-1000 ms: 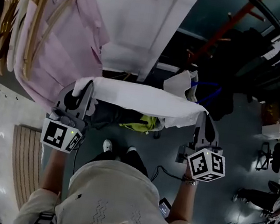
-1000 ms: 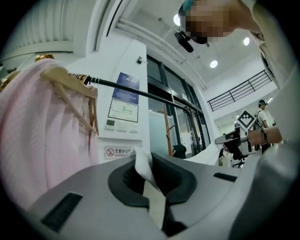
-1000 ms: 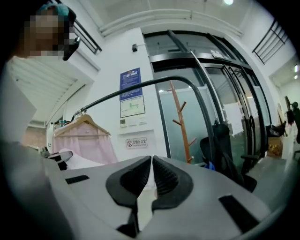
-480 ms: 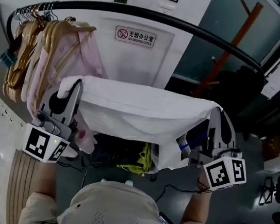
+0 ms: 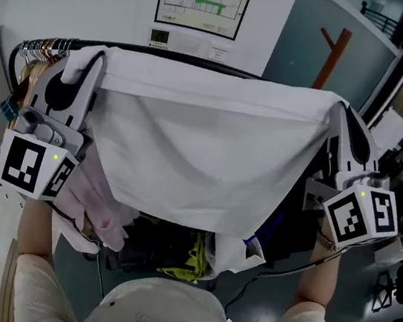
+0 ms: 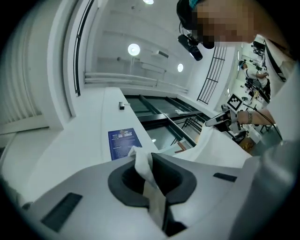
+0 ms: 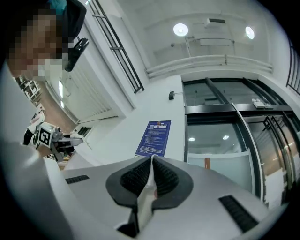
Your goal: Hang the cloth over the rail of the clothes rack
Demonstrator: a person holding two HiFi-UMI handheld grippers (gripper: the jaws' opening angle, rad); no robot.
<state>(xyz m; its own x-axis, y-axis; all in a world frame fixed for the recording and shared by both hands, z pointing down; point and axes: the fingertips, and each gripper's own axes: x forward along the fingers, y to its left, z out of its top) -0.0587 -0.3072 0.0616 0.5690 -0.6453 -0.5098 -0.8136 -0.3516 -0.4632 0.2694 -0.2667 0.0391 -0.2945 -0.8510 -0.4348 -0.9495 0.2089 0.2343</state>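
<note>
The head view is dim, darkest toward four o'clock; the stretched white fabric cloth (image 5: pixel 203 149) is its brightest surface. Both gripper views are bright: a round white ceiling lamp (image 6: pixel 134 49) glares at eleven o'clock in the left, a second round ceiling lamp (image 7: pixel 181 29) at twelve in the right. Black fisheye corners frame both; six o'clock is soft.
</note>
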